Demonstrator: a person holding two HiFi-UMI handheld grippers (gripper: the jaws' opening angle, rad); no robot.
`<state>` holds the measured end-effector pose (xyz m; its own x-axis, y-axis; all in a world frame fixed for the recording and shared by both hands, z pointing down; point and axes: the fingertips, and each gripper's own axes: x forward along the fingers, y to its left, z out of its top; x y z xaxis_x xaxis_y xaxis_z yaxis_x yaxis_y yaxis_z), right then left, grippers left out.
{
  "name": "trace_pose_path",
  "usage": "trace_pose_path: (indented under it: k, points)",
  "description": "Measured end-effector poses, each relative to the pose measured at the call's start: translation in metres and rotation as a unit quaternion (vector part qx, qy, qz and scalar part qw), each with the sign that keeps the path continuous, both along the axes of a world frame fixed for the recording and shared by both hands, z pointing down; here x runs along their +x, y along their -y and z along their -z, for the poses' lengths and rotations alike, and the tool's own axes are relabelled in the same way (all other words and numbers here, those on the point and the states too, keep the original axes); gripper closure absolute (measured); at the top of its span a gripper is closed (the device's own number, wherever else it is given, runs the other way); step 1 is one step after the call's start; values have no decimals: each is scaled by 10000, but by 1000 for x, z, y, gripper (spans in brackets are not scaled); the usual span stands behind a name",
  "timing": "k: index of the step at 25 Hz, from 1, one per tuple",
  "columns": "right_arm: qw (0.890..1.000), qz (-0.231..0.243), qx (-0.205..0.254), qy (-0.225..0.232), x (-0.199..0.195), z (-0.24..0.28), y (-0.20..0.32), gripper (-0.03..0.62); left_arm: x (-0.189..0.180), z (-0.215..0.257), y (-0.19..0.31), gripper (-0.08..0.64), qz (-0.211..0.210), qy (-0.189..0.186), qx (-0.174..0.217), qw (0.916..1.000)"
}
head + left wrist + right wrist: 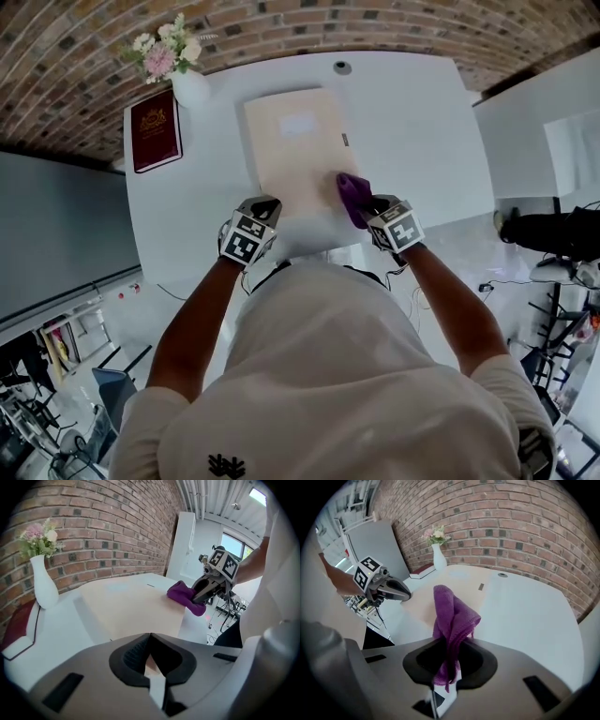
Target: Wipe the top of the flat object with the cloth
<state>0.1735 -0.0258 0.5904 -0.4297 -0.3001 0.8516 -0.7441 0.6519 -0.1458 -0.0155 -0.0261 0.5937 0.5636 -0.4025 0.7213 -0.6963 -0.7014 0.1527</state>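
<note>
Head view: white table [412,131] with a beige flat board [291,150] lying flat near its middle, long side running away from the person. Purple cloth [352,197] sits at the board's right edge, toward the near corner, partly over the board and partly past the edge. Right gripper [369,208] comes in from the right. Right gripper view: the 2 jaws are clamped on the cloth, 1 bunched fold standing out in front of them and a short tail hanging behind. Left gripper view: the cloth appears to touch the board's surface at that edge. Left gripper [266,204] is at the board's near left corner. Its 2 jaws meet at the tips, with a sliver of beige showing in the gap behind them; cannot tell whether they pinch the board or only rest over it. At the table's far left corner, a dark red book [156,129] lies flat, just beside a white vase [190,87] holding pink and white flowers [164,52]. Both are well apart from the cloth. Brick wall [511,527] stands behind the table.
</note>
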Motion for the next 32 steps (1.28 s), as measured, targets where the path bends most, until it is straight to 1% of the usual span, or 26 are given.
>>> trace_pose_path:
  k: [3, 6, 9, 13, 16, 21, 28, 32]
  points:
    - [10000, 16, 7, 53, 18, 1, 5, 506, 2, 1, 2, 535, 246, 39, -96, 9996]
    - [10000, 2, -17, 85, 36, 1, 8, 506, 4, 2, 1, 535, 452, 183, -170, 9987]
    - [9999, 10, -47, 140, 52, 2, 8, 506, 6, 3, 1, 535, 720, 188, -233, 9970]
    - [9993, -8, -50, 372, 61, 12, 10, 506, 6, 10, 1, 535, 1185, 159, -288, 9924]
    - [9986, 31, -31, 526, 66, 19, 8, 506, 10, 15, -4, 535, 1412, 203, -292, 9893]
    - [9975, 63, -41, 705, 77, 24, 3, 506, 20, 29, -16, 535, 2015, -97, -380, 9787]
    - [9954, 136, 3, 952, 98, 37, -12, 506, 59, 50, -51, 535, 2501, -677, -620, 9639]
    - [9939, 158, 19, 1091, 107, 40, -23, 507, 78, 58, -68, 535, 2614, -846, -662, 9592]
